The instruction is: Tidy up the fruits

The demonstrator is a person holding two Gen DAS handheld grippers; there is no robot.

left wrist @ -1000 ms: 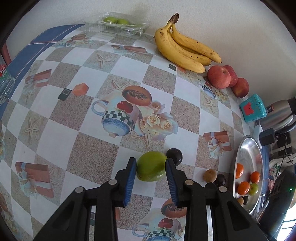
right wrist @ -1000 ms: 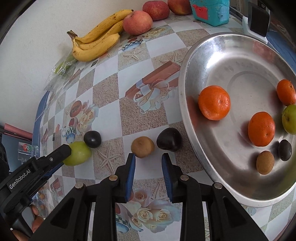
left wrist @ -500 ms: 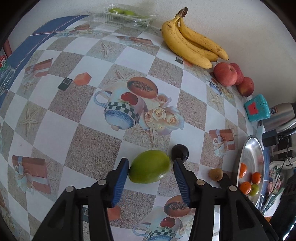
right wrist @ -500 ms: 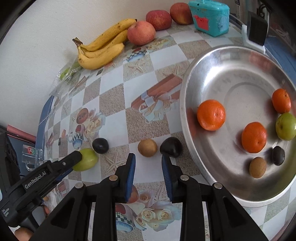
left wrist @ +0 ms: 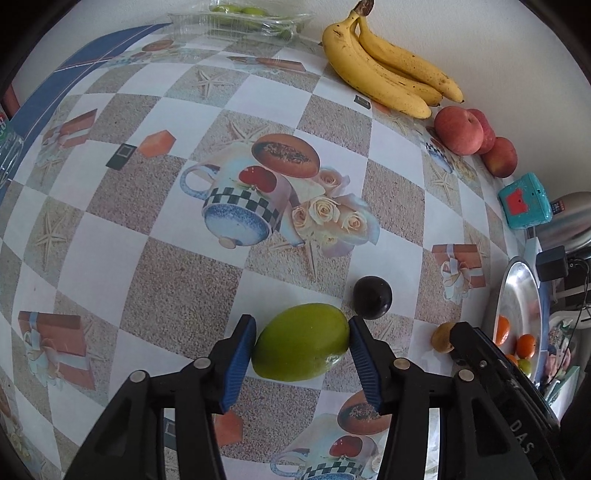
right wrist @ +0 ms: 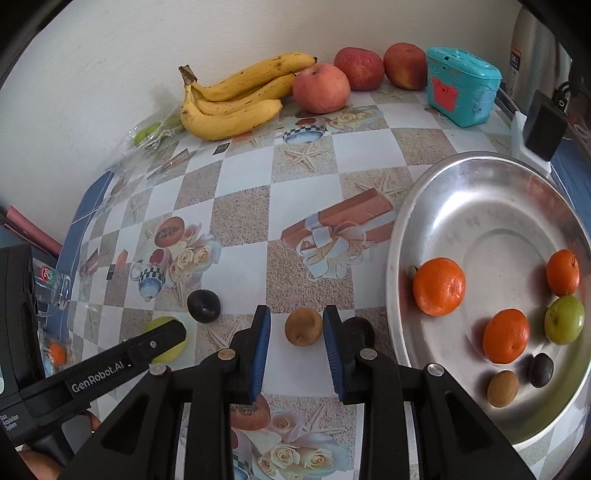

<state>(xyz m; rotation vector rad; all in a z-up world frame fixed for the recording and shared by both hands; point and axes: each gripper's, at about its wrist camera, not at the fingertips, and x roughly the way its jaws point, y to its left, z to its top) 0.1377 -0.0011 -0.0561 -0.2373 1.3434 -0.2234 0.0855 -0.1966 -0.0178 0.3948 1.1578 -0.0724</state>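
A green mango [left wrist: 301,347] lies on the patterned tablecloth between the fingers of my left gripper [left wrist: 301,354], which is open around it with the pads at its sides. A dark plum [left wrist: 372,297] lies just beyond. My right gripper [right wrist: 297,343] is open with a brown kiwi [right wrist: 303,326] just ahead between the fingertips; a second dark fruit [right wrist: 360,328] sits behind its right finger. The steel tray [right wrist: 491,192] on the right holds oranges, a green fruit, a kiwi and a dark fruit. The mango [right wrist: 164,338] and plum [right wrist: 203,305] also show in the right wrist view.
Bananas [right wrist: 236,99] and three apples [right wrist: 321,88] line the back wall, with a teal box [right wrist: 461,86] beside them. A clear plastic pack with green fruits [left wrist: 240,18] sits at the far left corner. A thermos [left wrist: 569,221] and black adapter [right wrist: 543,125] stand behind the tray.
My left gripper has opened wider and moved forward around the mango. My right gripper has opened wider and moved up to the kiwi.
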